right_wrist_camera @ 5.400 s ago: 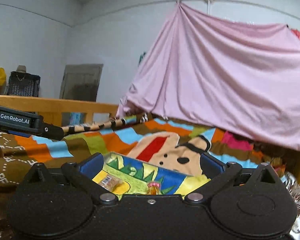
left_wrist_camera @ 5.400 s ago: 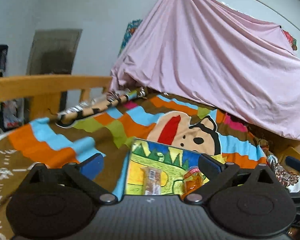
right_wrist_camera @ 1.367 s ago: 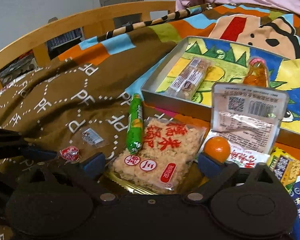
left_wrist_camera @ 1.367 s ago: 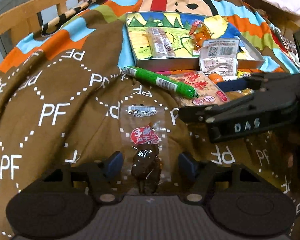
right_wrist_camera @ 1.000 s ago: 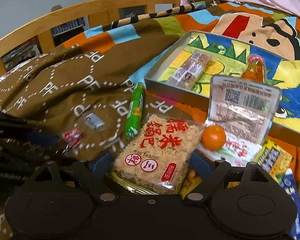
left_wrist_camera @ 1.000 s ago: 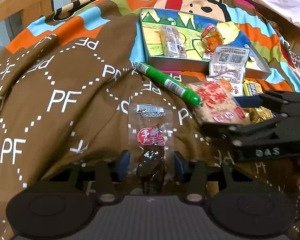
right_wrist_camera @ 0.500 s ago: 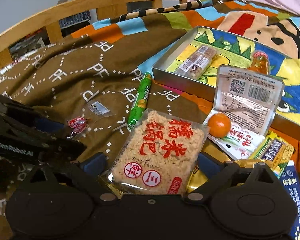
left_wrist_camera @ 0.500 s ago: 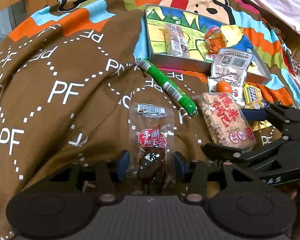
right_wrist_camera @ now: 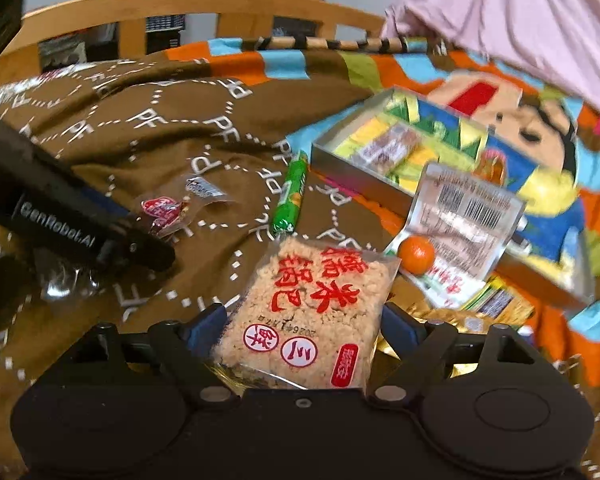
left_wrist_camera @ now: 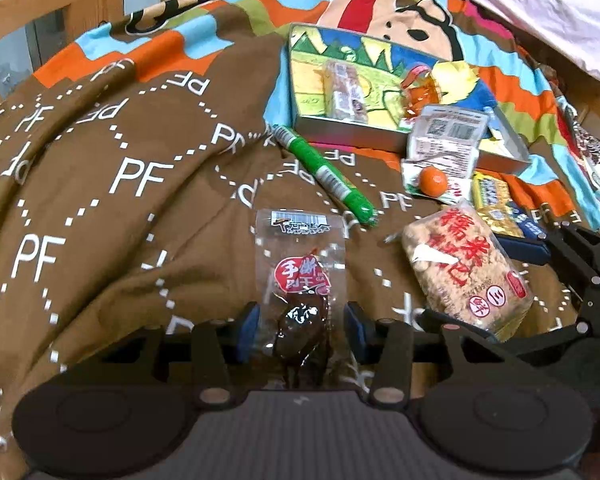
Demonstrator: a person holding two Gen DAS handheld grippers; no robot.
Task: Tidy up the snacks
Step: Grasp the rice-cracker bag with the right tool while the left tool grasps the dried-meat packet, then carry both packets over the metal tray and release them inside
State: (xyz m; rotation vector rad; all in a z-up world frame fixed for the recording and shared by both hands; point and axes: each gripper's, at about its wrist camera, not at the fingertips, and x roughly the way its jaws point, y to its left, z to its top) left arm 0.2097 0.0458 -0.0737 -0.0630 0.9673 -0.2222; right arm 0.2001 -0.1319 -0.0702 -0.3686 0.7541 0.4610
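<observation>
A clear packet of dark dried meat [left_wrist_camera: 300, 280] with a red label lies on the brown blanket. My left gripper [left_wrist_camera: 300, 328] is closing, its blue pads against the packet's two edges. A rice-cracker packet [right_wrist_camera: 312, 304] with red characters sits between the pads of my right gripper [right_wrist_camera: 302, 320], which is also closing and touches both its sides. In the left wrist view that packet [left_wrist_camera: 460, 272] is tilted just right of the meat packet. The tin box [left_wrist_camera: 380, 136] behind holds a nut bar [left_wrist_camera: 344, 88] and an orange jelly packet [left_wrist_camera: 420, 88].
A green sausage stick [left_wrist_camera: 328, 176] lies in front of the box. A white barcode packet [left_wrist_camera: 444, 140], a small orange ball [left_wrist_camera: 433, 179] and several more packets are piled at its right corner. A wooden bed rail [right_wrist_camera: 180, 4] runs behind, with pink cloth [right_wrist_camera: 520, 20] at the right.
My right gripper brought the rice-cracker packet away from the pile, toward the meat packet; its jaws widened, then narrowed. The left gripper narrowed onto the meat packet over a second ago, then stayed.
</observation>
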